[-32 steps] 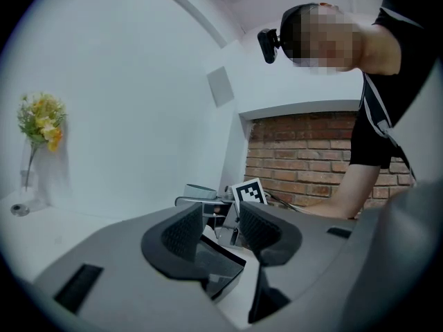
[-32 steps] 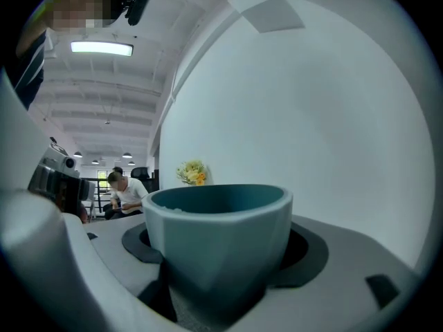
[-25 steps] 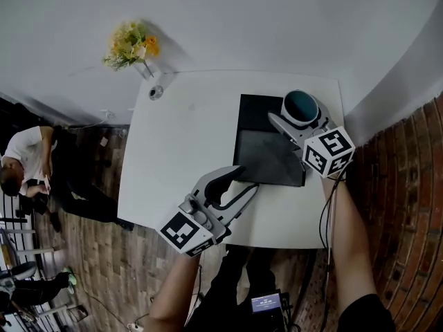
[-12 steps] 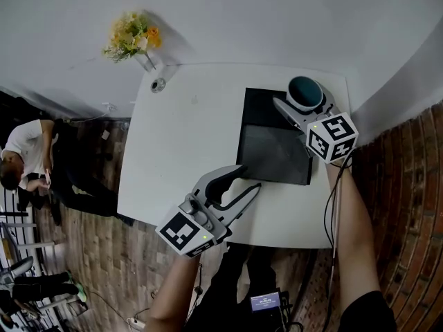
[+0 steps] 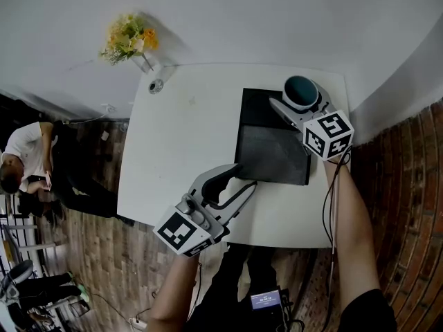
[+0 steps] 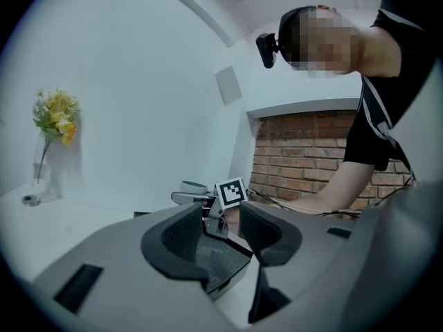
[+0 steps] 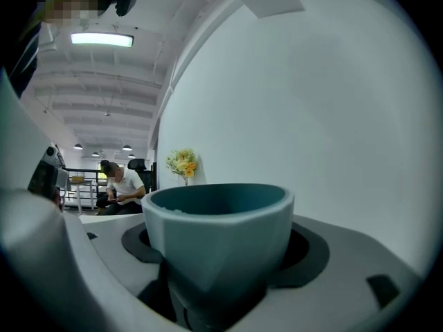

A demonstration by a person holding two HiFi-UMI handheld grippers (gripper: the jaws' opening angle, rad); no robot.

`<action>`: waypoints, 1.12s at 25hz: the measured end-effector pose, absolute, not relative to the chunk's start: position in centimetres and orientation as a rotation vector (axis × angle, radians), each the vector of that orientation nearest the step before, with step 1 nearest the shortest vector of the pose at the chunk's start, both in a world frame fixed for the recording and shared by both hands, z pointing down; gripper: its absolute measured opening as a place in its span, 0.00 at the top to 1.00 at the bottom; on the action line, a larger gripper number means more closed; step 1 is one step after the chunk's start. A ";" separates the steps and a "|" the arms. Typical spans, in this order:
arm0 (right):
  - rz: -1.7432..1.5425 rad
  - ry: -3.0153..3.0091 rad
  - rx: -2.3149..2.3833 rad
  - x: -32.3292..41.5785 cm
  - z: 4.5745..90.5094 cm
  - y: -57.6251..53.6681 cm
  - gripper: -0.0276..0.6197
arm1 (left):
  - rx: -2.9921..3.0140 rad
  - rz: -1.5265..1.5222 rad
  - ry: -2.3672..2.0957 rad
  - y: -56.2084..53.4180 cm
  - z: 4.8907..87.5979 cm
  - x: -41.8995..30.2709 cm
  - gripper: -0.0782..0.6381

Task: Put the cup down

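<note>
A teal cup [image 7: 218,237] with a pale rim sits upright between the jaws of my right gripper [image 7: 221,254], which is shut on it. From the head view the cup [image 5: 301,93] hangs over the far right corner of the white table [image 5: 180,144], by the back edge of a dark mat [image 5: 266,154]. My left gripper [image 5: 239,178] hovers over the table's near edge, at the mat's near left corner. Its jaws stand open and hold nothing [image 6: 223,237]. The left gripper view shows the right gripper's marker cube [image 6: 231,191] beyond the mat.
A small vase of yellow flowers [image 5: 130,40] and a small round object [image 5: 156,86] stand at the table's far left corner. A white wall runs behind the table; brick wall lies at the right. A seated person [image 5: 24,161] is on the floor far left.
The right gripper has carried the cup a little farther back and slightly left over the mat's far corner. The left gripper has barely moved.
</note>
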State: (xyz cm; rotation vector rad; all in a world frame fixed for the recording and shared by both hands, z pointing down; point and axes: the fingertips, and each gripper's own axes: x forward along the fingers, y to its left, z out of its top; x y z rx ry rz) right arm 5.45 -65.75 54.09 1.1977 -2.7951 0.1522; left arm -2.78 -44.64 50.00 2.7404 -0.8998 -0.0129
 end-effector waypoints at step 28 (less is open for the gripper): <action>0.200 -2.716 1.342 8.5 53.4 -63.2 0.17 | 2.744 -0.028 -0.912 -44.5 48.9 -2.8 0.65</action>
